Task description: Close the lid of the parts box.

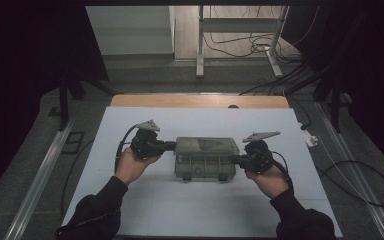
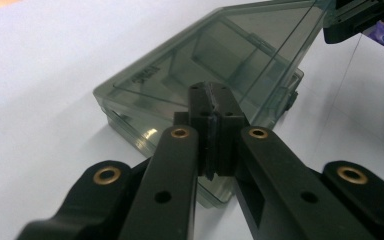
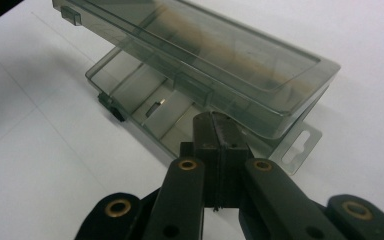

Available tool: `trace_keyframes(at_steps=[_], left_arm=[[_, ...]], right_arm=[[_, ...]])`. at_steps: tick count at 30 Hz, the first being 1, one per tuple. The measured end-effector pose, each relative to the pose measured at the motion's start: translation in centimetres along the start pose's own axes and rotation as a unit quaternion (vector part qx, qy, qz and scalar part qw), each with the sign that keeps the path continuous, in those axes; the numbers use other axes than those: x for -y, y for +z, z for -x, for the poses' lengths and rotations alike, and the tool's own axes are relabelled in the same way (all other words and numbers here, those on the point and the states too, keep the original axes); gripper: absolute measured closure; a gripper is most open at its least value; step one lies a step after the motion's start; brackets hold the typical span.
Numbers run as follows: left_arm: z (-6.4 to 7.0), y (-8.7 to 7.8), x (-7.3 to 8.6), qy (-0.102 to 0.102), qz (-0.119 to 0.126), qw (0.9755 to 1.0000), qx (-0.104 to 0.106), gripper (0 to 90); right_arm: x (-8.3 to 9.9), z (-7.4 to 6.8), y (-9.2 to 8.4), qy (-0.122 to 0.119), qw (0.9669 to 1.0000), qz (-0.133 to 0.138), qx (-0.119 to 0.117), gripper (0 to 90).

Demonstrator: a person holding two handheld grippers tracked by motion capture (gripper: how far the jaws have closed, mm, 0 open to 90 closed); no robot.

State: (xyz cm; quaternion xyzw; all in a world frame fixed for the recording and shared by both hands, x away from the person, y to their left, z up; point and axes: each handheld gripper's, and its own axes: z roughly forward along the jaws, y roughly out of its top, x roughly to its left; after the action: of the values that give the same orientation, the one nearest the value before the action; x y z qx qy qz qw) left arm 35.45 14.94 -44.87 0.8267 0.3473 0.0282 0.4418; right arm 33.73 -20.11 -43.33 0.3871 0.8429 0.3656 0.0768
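Note:
A smoky see-through plastic box [image 1: 206, 166] lies in the middle of the white sheet, its hinged lid [image 1: 207, 145] lifted ajar above the tray. My left gripper [image 1: 172, 145] is at the box's left end, jaws shut with nothing between them; in the left gripper view its tips [image 2: 211, 96] meet the raised lid [image 2: 240, 55] near the corner. My right gripper [image 1: 233, 159] is at the right end, also shut and empty. In the right gripper view its tips [image 3: 219, 124] sit just under the lid's [image 3: 215, 50] end edge, above the tray [image 3: 145, 100] and beside the hang tab [image 3: 300, 145].
The white sheet [image 1: 200, 200] covers most of the table, and a wooden strip [image 1: 200, 101] shows along the far edge. Beyond it stand table legs [image 1: 200, 45] with loose cables [image 1: 300, 70] on the floor. Metal rails [image 1: 40, 175] run down both sides.

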Motion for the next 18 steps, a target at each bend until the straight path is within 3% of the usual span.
trace_keyframes(at_steps=[18], left_arm=[[1.6, 1.1, 1.6, -0.006, -0.021, 0.9997, 0.003, 88.2]], right_arm=[[1.5, -0.5, 0.4, -0.005, 0.9995, -0.03, -0.008, 88.8]])
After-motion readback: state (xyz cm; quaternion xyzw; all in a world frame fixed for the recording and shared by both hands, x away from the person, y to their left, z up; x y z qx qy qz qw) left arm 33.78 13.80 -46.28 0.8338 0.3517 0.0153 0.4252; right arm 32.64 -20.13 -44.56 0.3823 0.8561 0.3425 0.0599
